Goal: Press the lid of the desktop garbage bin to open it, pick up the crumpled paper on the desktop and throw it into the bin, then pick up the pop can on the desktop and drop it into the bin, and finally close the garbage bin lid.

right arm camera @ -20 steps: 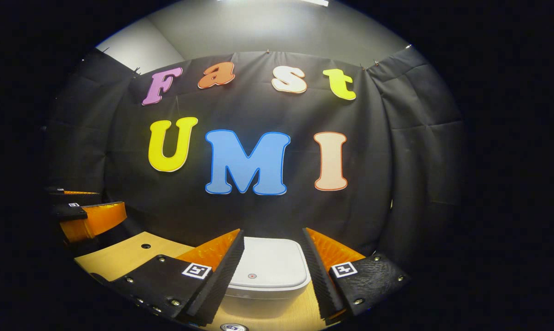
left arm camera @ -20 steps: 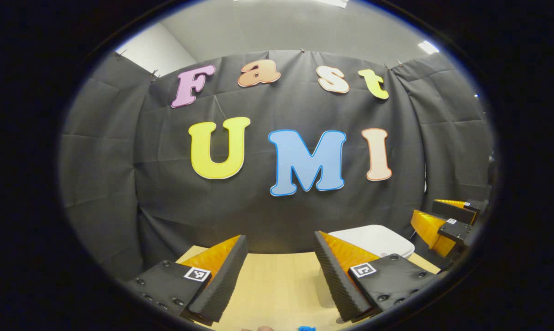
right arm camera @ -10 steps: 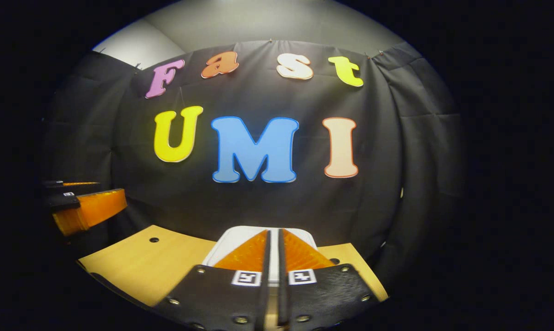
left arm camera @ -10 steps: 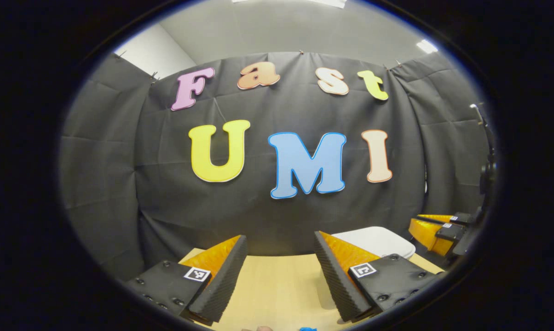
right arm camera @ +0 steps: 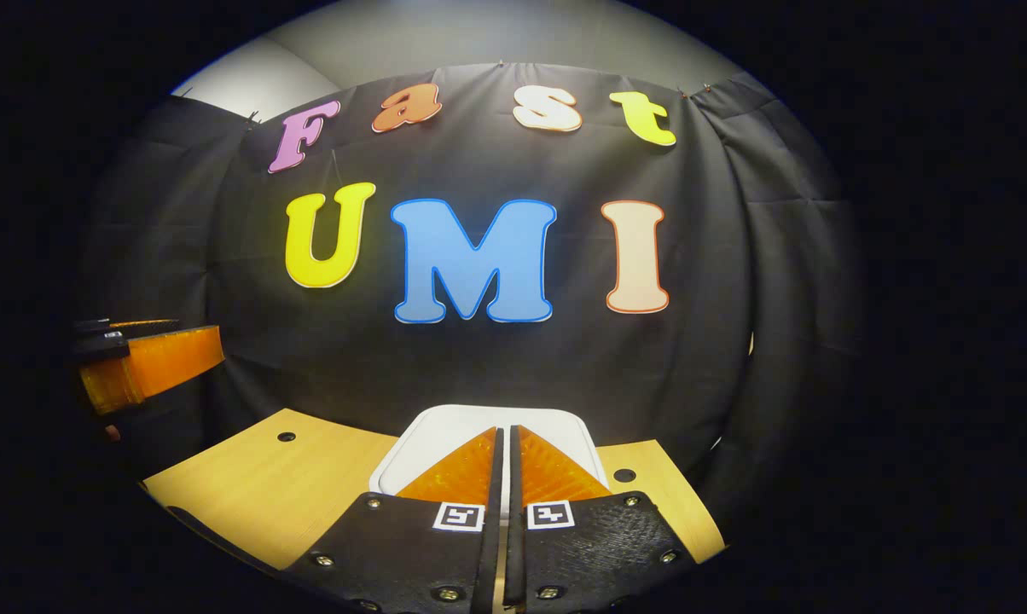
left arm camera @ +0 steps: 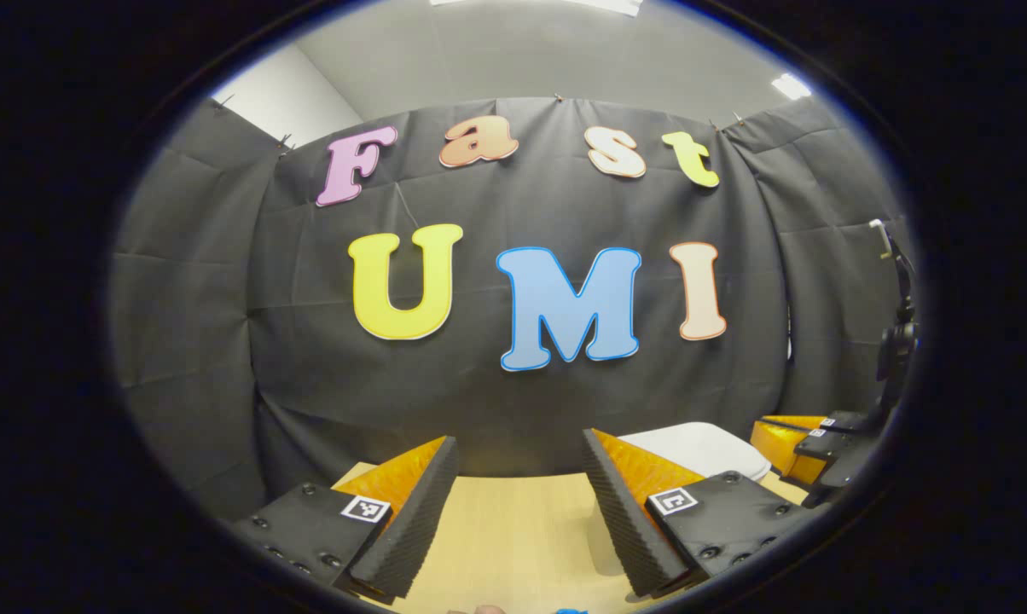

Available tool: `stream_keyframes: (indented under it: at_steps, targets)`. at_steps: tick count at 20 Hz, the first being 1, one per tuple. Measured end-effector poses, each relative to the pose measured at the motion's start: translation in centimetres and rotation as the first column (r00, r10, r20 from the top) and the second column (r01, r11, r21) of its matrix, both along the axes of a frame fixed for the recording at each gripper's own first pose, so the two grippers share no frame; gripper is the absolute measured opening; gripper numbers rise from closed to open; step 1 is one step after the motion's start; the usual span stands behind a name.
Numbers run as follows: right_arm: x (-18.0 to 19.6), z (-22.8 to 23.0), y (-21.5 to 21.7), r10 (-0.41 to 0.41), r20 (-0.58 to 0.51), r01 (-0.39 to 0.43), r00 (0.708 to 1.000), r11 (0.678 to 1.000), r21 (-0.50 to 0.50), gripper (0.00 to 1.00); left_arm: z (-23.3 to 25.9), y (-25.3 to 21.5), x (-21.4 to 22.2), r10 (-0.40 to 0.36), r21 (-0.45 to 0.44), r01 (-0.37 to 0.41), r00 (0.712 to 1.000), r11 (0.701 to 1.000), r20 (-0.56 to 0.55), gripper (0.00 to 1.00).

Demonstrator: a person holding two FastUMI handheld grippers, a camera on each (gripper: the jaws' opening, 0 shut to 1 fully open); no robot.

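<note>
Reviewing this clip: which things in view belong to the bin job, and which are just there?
Part of the job:
- garbage bin, white lid down
- right hand-held gripper, fingers together over the lid
- left hand-held gripper, fingers apart above the table

Just there:
- wooden table
- small blue item at the bottom edge of the left gripper view, too cut off to identify

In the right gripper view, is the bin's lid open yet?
No. The white lid lies flat and closed on the bin, with the right gripper, fingers together, over it.
</note>
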State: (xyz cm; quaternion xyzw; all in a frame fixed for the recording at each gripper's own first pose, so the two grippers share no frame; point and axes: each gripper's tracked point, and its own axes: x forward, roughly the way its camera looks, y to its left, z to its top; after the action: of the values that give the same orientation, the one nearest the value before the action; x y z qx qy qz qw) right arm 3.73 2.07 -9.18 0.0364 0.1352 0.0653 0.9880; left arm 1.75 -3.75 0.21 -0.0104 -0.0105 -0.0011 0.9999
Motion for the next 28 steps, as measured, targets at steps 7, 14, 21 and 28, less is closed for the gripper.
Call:
stream_keyframes:
  at_steps: [7,14,21,28]
  targets:
    - [0.6,-3.5,1.0,0.030,-0.098,-0.028,0.995,0.999,0.021,0.04,-0.2,0.0,0.2,0.001,0.000,-0.001,1.000,1.000,-0.003,0.99]
    - [0.9,-5.6,1.2,0.036,-0.165,-0.030,0.986,0.999,0.039,0.04,-0.2,0.1,0.5,0.002,0.002,-0.002,1.000,1.000,0.001,0.99]
    - [0.8,-6.4,1.1,0.036,-0.175,-0.033,0.984,0.999,0.025,0.05,-0.3,0.0,1.2,0.001,0.000,-0.001,1.000,1.000,-0.001,0.99]
    - [0.8,-7.0,1.3,0.052,-0.208,-0.038,0.977,0.997,0.072,0.05,-0.8,-0.6,1.6,-0.012,-0.017,0.012,1.000,1.000,-0.007,0.99]
